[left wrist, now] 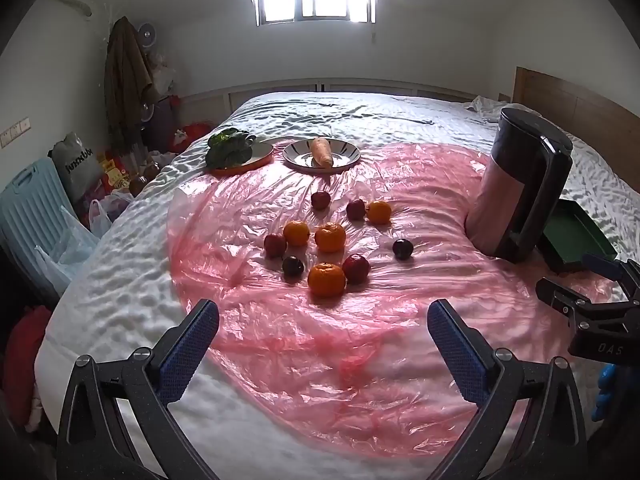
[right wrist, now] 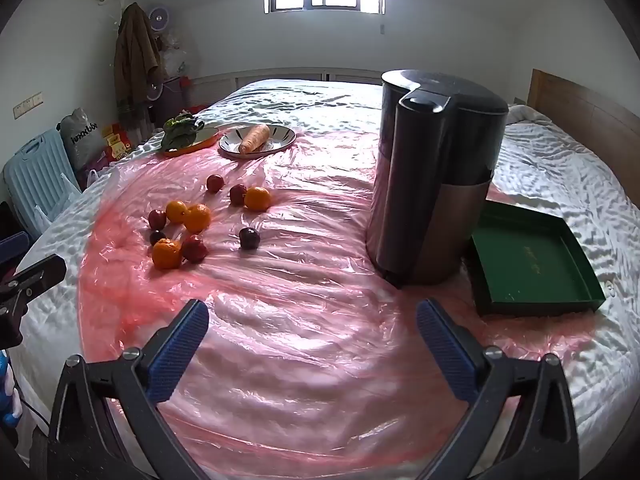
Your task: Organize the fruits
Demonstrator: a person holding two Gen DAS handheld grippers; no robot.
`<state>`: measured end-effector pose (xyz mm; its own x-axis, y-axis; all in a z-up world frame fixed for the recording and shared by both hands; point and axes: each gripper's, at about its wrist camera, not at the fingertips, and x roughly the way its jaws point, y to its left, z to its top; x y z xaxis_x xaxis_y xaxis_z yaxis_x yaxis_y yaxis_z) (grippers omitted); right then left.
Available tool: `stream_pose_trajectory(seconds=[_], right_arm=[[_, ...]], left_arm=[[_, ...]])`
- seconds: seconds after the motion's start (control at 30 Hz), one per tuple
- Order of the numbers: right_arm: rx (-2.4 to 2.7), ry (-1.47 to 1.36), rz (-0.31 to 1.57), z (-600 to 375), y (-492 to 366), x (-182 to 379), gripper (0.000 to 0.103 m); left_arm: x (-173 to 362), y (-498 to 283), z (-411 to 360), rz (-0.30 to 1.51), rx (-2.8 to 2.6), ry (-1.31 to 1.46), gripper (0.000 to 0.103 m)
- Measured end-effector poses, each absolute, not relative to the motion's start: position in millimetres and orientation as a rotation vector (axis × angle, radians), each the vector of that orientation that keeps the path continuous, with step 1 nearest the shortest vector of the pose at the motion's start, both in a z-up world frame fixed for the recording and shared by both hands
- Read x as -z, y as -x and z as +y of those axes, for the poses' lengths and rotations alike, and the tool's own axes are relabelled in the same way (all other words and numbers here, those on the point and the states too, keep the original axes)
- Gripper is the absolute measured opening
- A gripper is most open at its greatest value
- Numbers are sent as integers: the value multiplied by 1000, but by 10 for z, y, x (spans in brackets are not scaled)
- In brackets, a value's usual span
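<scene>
Because both the left hand-held gripper (left wrist: pixel 323 322) and the right hand-held gripper (right wrist: pixel 312 320) hover with jaws wide apart and empty, nothing is held yet. Scattered loose on the pink plastic sheet (left wrist: pixel 360 360) over the bed (left wrist: pixel 120 280) lie four mandarins (left wrist: pixel 326 279) and six plums (left wrist: pixel 355 268), well apart from the green tray (right wrist: pixel 532 264) beside the dark appliance (right wrist: pixel 436 192). I judge the fruit light and roundish (no real long axis, so any approach works); mandarins give softly, plums are smooth and may roll on slick plastic. Pinch across the widest part, gently.
</scene>
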<state>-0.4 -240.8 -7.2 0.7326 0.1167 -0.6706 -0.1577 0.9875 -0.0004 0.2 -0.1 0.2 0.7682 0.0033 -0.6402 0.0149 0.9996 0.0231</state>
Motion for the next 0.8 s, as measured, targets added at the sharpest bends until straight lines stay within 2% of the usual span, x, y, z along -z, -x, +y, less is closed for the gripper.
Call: stream_pose_trajectory(seconds=[0.8], right_arm=[[-146, 61, 729, -2391, 32, 55, 103]], left_arm=[[44, -29, 26, 704, 9, 9, 102]])
